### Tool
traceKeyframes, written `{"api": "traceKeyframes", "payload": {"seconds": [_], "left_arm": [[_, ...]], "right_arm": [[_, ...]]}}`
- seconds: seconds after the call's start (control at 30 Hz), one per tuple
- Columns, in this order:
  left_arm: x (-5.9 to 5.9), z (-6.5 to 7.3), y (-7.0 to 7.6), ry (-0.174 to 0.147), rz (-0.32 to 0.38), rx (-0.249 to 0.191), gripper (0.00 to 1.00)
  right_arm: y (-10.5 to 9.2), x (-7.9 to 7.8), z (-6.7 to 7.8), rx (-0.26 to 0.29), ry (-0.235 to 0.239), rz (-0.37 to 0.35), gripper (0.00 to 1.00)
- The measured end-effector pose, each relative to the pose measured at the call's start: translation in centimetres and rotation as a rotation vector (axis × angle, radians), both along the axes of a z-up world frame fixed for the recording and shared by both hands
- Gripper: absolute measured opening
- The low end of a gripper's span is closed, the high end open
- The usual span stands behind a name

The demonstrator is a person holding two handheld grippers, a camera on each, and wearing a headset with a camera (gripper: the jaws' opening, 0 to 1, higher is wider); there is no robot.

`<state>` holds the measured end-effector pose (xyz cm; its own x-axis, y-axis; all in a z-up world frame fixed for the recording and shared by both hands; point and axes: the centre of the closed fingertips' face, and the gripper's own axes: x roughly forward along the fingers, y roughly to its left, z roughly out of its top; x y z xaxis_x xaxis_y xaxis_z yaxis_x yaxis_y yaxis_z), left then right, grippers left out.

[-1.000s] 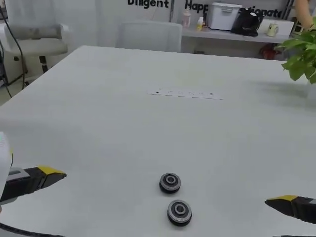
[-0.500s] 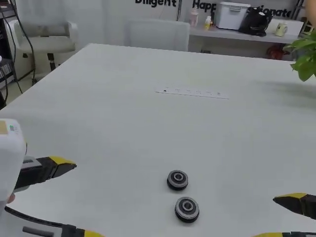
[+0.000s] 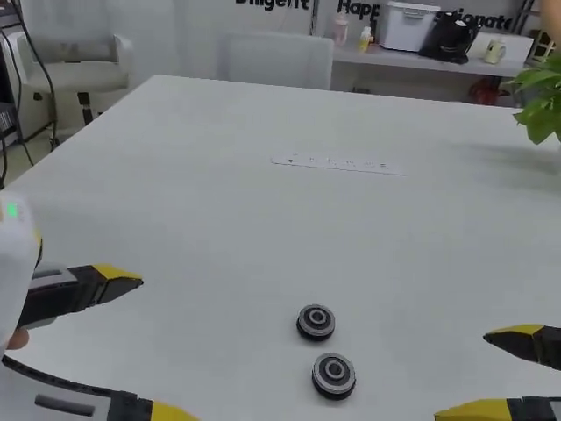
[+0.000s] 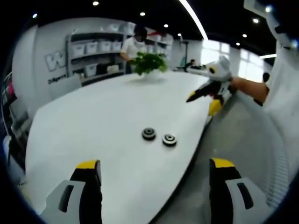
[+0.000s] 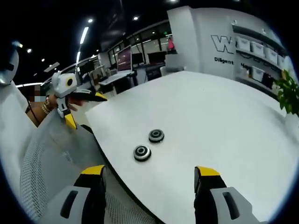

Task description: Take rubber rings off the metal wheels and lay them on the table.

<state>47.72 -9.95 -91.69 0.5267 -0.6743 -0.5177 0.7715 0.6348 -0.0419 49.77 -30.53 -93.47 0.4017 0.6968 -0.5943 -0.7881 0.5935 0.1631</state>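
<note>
Black rubber rings sit around the metal hubs of two wheels, and no ring lies loose on the table. The wheels lie flat on the white table (image 3: 219, 193), close to its front edge, just beside each other but apart. In the head view the far wheel (image 3: 316, 322) lies a little left of the near wheel (image 3: 334, 375). The left gripper view shows the same pair, far wheel (image 4: 149, 134) and near wheel (image 4: 169, 139), and the right gripper view has them as far wheel (image 5: 156, 136) and near wheel (image 5: 142, 152).

The wheels lie between the two grippers, and neither one touches them. The left gripper (image 3: 166, 347) is off to the left of the wheels, released, its yellow-tipped jaws spread wide; its own view shows the same wide gap (image 4: 154, 164). The right gripper (image 3: 460, 374) is off to the right, also released with jaws well apart, as its own view confirms (image 5: 150, 170). Each gripper also shows in the other's view, held in a hand at the table's edge, with nothing between its jaws.

Farther up the table a socket strip (image 3: 337, 164) is set into the top. A leafy plant (image 3: 539, 101) stands at the far right corner. Beyond the table are a chair (image 3: 273, 60) and a shelf with a white box (image 3: 414, 26). In the left gripper view a person (image 4: 133, 44) stands behind the plant.
</note>
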Motion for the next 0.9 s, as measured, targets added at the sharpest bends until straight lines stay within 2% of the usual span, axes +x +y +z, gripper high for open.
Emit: {"api": "traceKeyframes", "payload": {"seconds": [0.17, 0.33, 0.43, 0.5, 0.63, 0.77, 0.83, 0.9], "left_arm": [[0.8, 0.7, -0.6, -0.021, -0.019, -0.006, 0.97], [1.7, 1.7, -1.7, -0.051, -0.061, -0.037, 0.95], [2.4, 2.2, -2.4, -0.067, -0.085, -0.047, 0.93], [2.9, 2.4, -3.2, -0.072, -0.109, -0.042, 0.92], [3.2, 2.5, -5.2, -0.092, -0.203, -0.03, 0.9], [3.4, 2.2, -7.0, -0.085, -0.273, -0.039, 0.88], [3.5, 2.1, -7.8, -0.092, -0.301, -0.034, 0.87], [3.6, 1.9, -8.7, -0.103, -0.338, -0.023, 0.86]], "right_arm": [[1.1, 1.1, 0.9, -0.005, -0.024, 0.04, 0.74], [3.3, 2.2, 1.6, -0.003, -0.042, 0.141, 0.65], [4.7, 3.2, 1.5, 0.005, -0.046, 0.176, 0.64], [5.7, 3.1, 1.0, 0.007, -0.022, 0.235, 0.64], [7.0, 3.1, -0.5, -0.018, -0.015, 0.329, 0.63], [7.8, 3.3, -1.9, -0.021, -0.012, 0.353, 0.62], [8.0, 3.1, -2.7, -0.025, -0.025, 0.375, 0.6], [7.7, 2.7, -3.8, -0.05, -0.017, 0.399, 0.58]]}}
